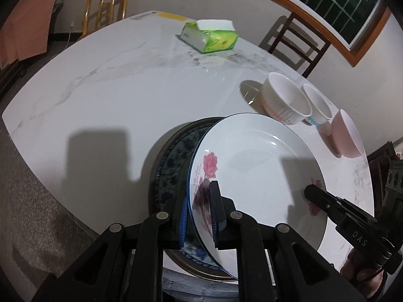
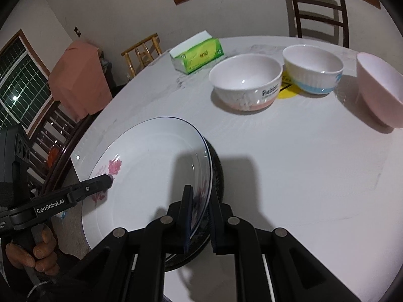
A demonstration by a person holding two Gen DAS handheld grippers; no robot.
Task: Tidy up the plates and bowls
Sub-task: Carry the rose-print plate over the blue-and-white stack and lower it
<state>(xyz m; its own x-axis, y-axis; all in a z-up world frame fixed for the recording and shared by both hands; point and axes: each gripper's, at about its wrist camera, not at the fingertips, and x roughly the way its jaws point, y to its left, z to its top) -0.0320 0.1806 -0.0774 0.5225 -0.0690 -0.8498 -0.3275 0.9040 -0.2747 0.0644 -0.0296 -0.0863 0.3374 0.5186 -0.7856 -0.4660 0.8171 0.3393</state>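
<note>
We grip the rose-patterned white plate (image 1: pixel 254 166) at opposite rims, left gripper (image 1: pixel 200 216) and right gripper (image 2: pixel 200 216) fingers both clenched on it, over the dark blue-patterned plate (image 1: pixel 173 156) near us. Three bowls (image 2: pixel 245 81) stand unstacked on the far worktop (image 2: pixel 302 163); by our judgement, stacking has barely begun.

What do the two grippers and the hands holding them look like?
Both are matte black plastic with angular linkage arms joined by round silver pivot pins. The left gripper has blue finger pads; seen from the right wrist, its side reads "GenRobot.AI" in white. The right gripper has dark pads, and its side reads "DAS". A bare hand wraps the left handle; no sleeve is clearly visible.
</note>
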